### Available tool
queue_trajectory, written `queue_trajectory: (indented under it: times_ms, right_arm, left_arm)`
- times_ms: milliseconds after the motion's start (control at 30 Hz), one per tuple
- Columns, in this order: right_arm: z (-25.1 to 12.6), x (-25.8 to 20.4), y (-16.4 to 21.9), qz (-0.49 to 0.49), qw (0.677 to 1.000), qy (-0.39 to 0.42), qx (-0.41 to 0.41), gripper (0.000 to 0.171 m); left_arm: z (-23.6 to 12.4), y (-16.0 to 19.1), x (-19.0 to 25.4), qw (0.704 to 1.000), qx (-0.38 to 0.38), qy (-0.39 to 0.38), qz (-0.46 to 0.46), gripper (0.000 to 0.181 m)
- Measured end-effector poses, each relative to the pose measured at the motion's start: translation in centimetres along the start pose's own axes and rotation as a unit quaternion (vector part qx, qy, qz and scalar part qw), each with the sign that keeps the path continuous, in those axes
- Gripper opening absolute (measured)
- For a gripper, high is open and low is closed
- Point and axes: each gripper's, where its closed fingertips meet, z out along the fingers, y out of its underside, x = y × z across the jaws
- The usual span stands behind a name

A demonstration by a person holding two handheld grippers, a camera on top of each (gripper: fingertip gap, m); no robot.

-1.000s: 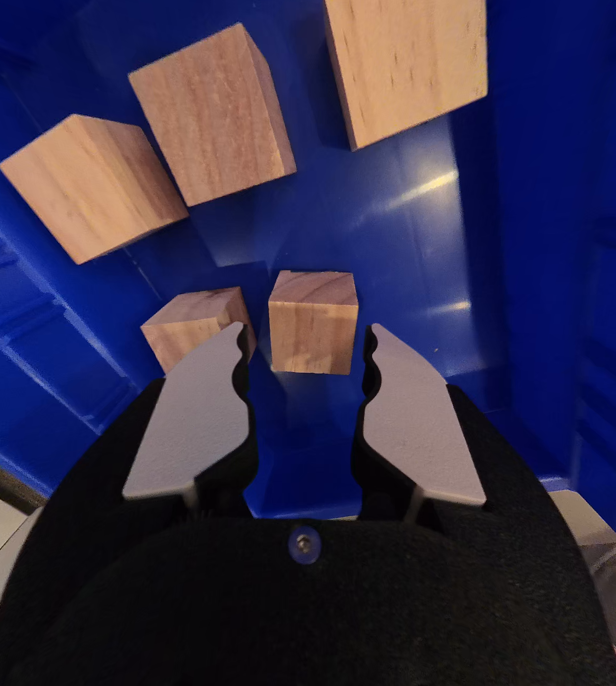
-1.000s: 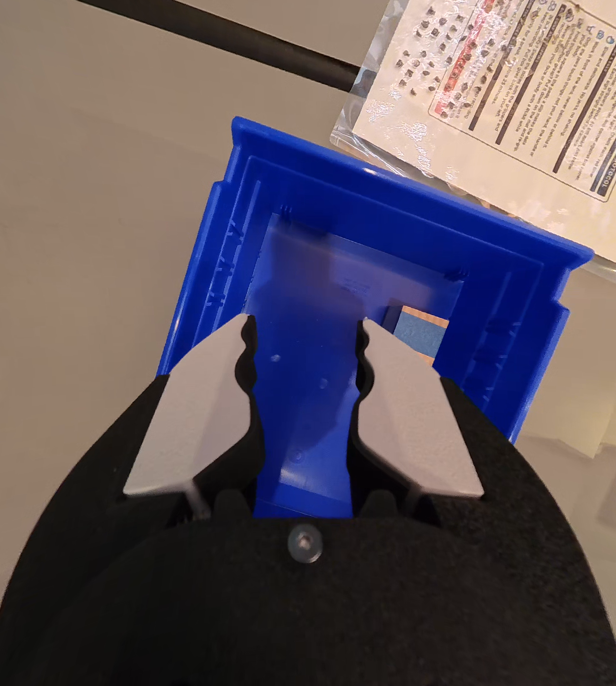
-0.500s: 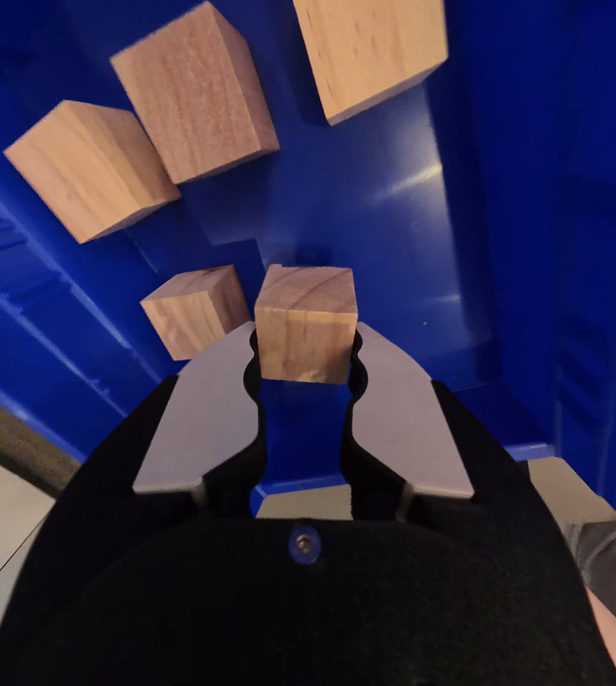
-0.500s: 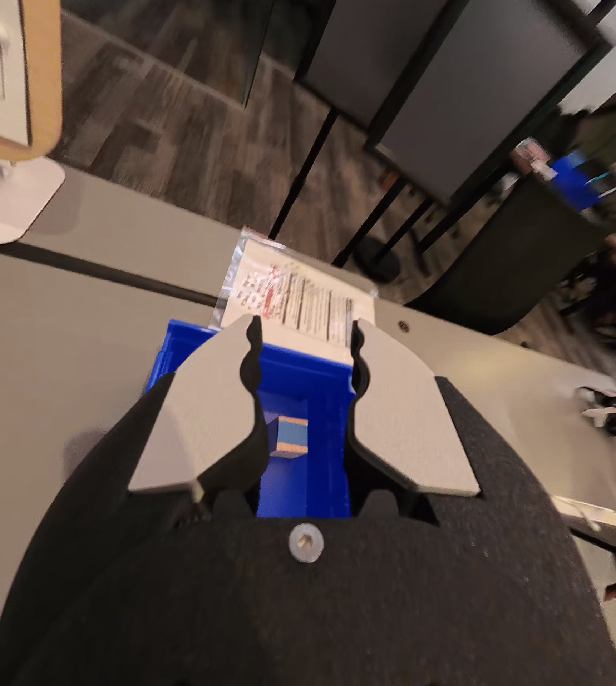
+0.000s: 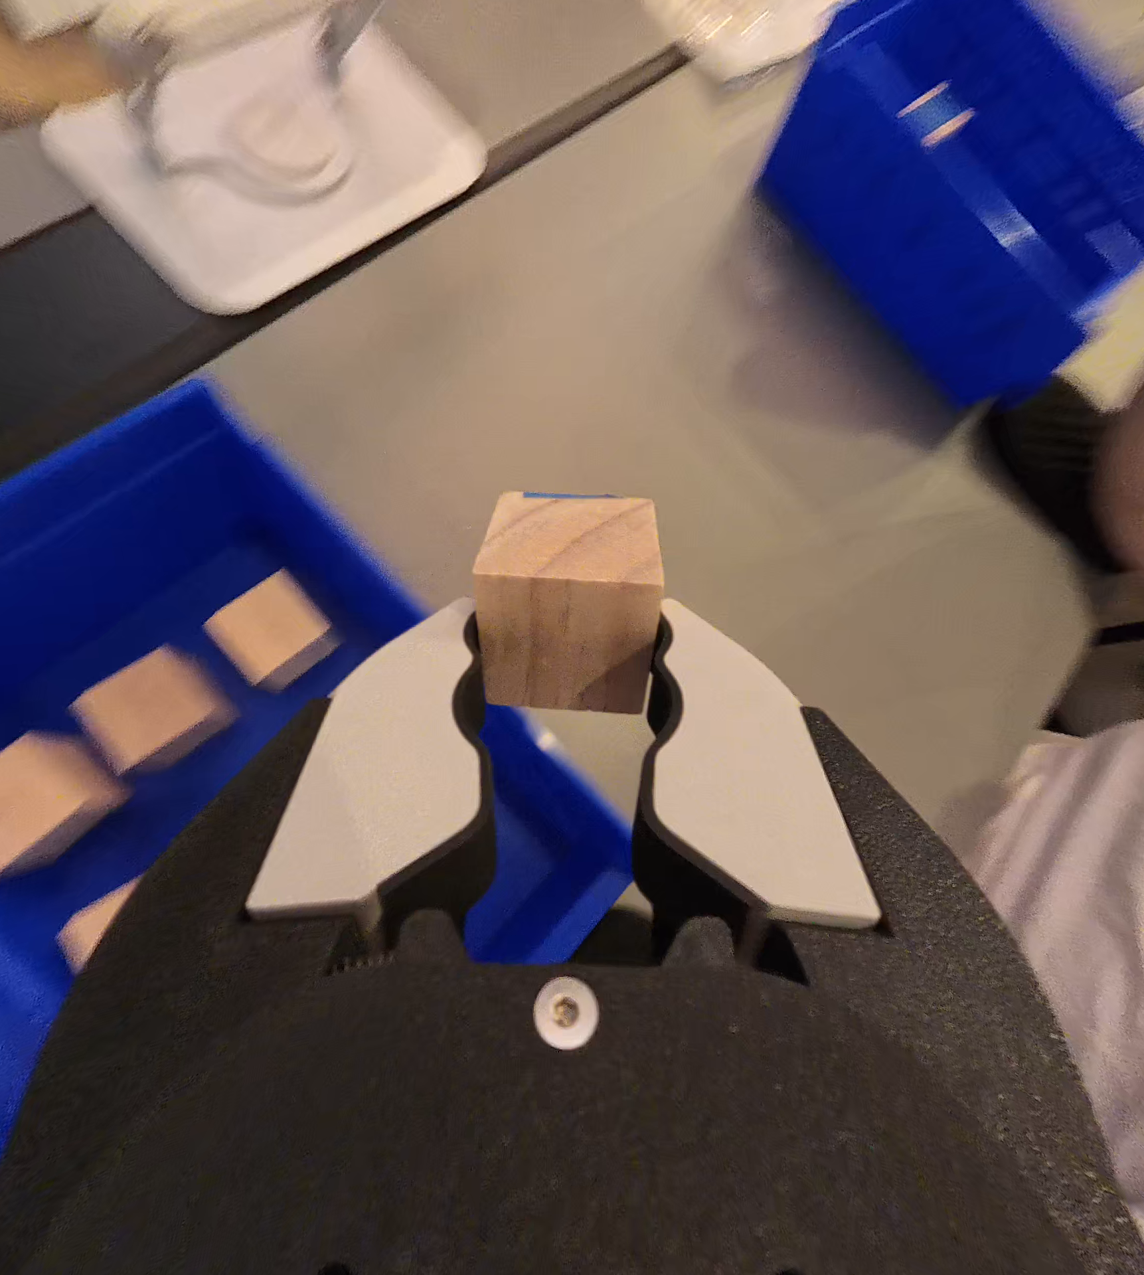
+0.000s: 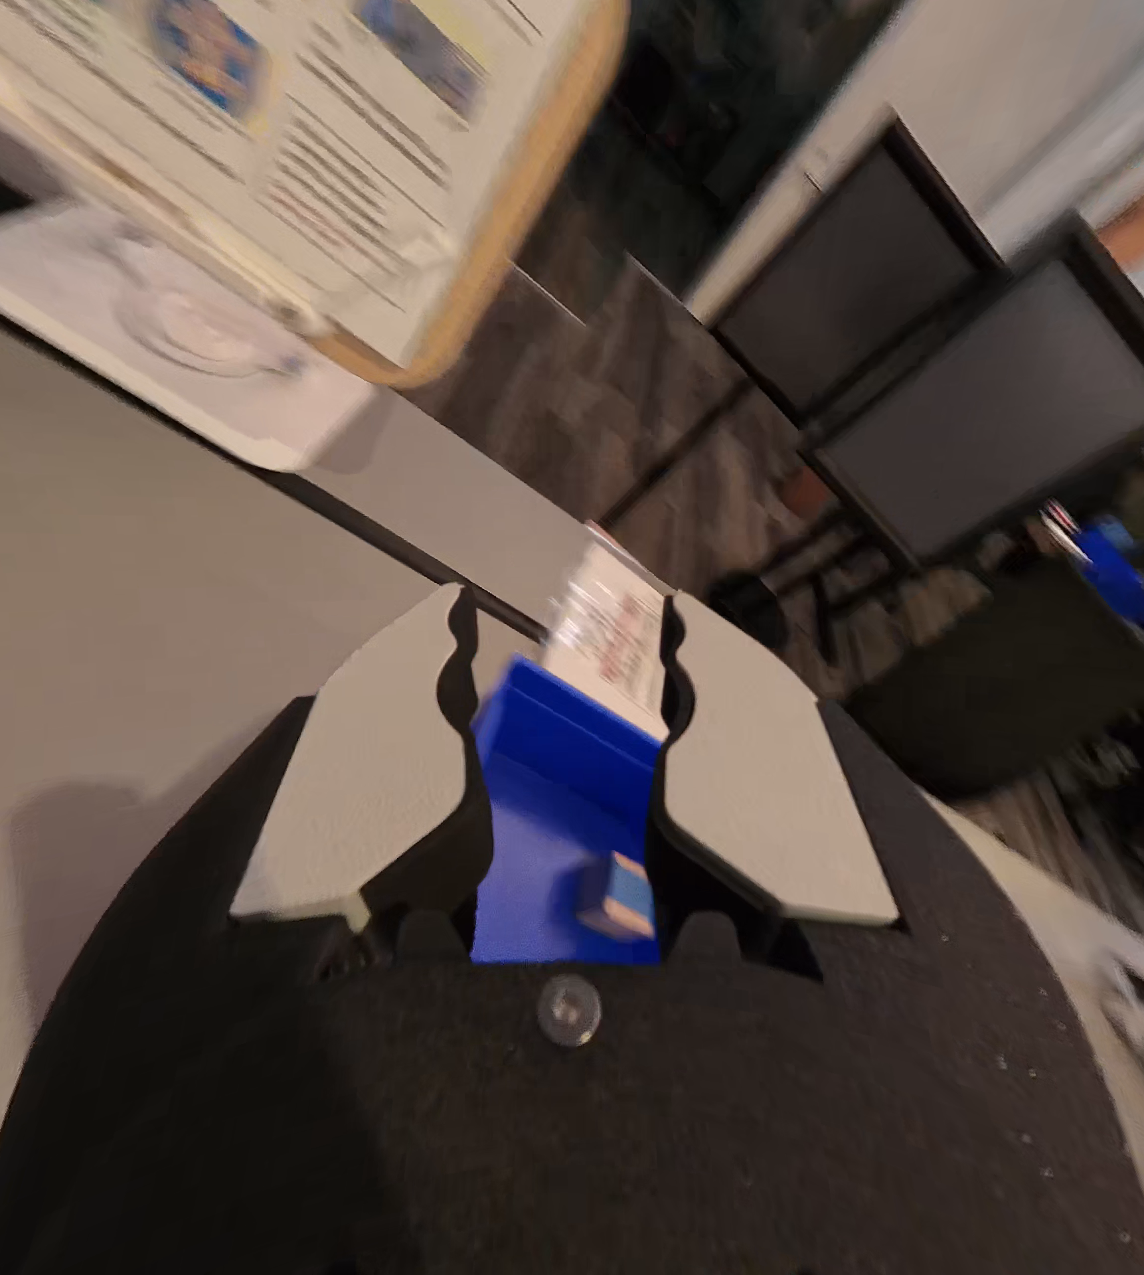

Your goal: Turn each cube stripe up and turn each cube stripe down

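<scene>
My left gripper (image 5: 567,621) is shut on a plain wooden cube (image 5: 567,607) and holds it in the air above the grey table; a thin blue stripe shows at the cube's far top edge. Below left is a blue bin (image 5: 93,497) with several wooden cubes (image 5: 148,710) in it. A second blue bin (image 5: 969,228) stands at the far right with a striped cube (image 5: 934,124) inside. My right gripper (image 6: 565,621) is open and empty, held above that second bin (image 6: 555,745), where a cube with a blue stripe up (image 6: 624,893) lies.
A white stand base (image 5: 258,165) sits at the back of the table, with a wood-framed sheet (image 6: 320,138) on it. A bagged printed sheet (image 6: 610,641) lies behind the right bin. A person's white sleeve (image 5: 1093,966) is at the right. Chairs and tables stand beyond.
My left gripper closed on the cube, lifted it out of the left bin and tilted up toward the table. My right gripper rose and tilted away from its bin, still open.
</scene>
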Motion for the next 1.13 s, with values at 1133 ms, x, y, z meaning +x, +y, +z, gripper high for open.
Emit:
queue_trajectory:
  times_ms: [1133]
  right_arm:
    - [-12.0,-23.7,-8.3,-0.231,0.822,-0.306,0.42,0.046]
  left_arm:
    - [5.3,-3.9,17.5,0.889,0.017,0.458,0.0,0.045]
